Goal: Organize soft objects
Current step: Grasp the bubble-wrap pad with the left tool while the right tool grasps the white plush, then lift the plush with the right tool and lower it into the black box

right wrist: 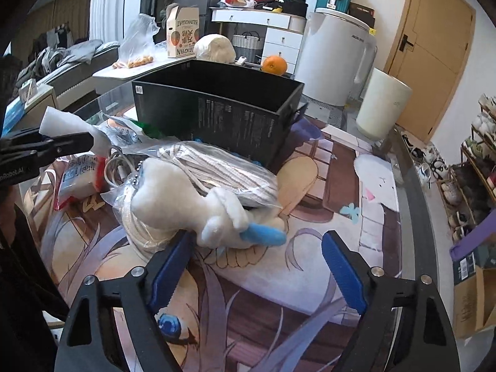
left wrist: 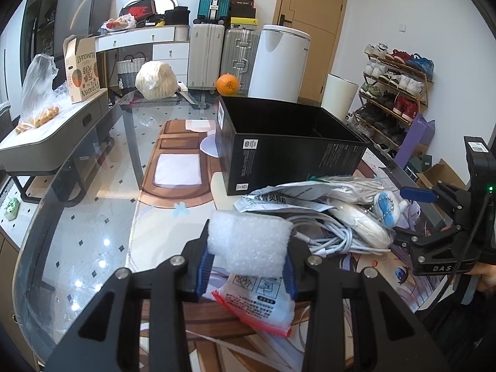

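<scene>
So, left gripper [left wrist: 246,266] clamped tight on white foam piece [left wrist: 249,240]; right gripper [right wrist: 254,266] spread wide, nothing pinched, just beside plush toy [right wrist: 198,207] near black box [right wrist: 217,108].

Foam [left wrist: 248,235] white – box [left wrist: 288,155] black – plush [right wrist: 201,204] white, blue tip.

"KUMQUAT" on the cardboard carton [right wrist: 182,32]; Nike logo on the red shoebox [left wrist: 138,10]; "DAS" on the right tongs [left wrist: 434,217].
</scene>
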The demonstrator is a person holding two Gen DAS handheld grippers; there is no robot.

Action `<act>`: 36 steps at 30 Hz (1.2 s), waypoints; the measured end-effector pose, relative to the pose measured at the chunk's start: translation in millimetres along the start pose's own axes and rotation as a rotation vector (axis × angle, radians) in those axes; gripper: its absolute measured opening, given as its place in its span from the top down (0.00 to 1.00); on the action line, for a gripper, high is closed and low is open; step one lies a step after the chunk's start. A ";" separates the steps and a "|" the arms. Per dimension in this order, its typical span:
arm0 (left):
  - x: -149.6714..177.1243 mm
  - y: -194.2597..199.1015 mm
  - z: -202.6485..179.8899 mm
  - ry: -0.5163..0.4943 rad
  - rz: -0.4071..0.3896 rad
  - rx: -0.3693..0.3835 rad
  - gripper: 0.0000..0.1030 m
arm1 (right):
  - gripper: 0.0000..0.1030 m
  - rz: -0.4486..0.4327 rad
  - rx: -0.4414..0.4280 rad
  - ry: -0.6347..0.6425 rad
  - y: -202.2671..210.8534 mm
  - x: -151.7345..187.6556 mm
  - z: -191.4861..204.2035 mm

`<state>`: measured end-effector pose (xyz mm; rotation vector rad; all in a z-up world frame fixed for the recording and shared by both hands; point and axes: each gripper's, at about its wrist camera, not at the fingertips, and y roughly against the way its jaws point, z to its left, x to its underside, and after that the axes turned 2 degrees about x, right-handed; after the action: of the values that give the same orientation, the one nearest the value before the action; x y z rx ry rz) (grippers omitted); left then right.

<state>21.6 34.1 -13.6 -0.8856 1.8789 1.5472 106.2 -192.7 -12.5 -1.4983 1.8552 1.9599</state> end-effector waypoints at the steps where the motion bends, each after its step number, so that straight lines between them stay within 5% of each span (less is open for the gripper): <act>1: 0.2 0.4 0.3 0.000 0.000 0.003 0.65 | 0.18 0.000 -0.002 0.005 -1.8 -0.7 1.5; 5: 0.6 0.2 0.3 0.000 -0.001 0.007 0.65 | 0.47 0.017 -0.028 0.033 -9.2 -3.2 7.5; 13: 2.7 4.4 0.8 -0.004 -0.007 0.008 0.65 | 0.70 0.012 -0.054 0.046 -4.4 2.0 14.0; 36: 22.5 36.0 -13.5 -0.040 -0.074 -0.020 0.65 | 0.73 -0.136 -0.029 0.014 59.0 19.9 16.7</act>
<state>-20.5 21.9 -5.7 -0.9161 1.7861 1.5301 49.5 -206.7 14.8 -1.6039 1.6884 1.9278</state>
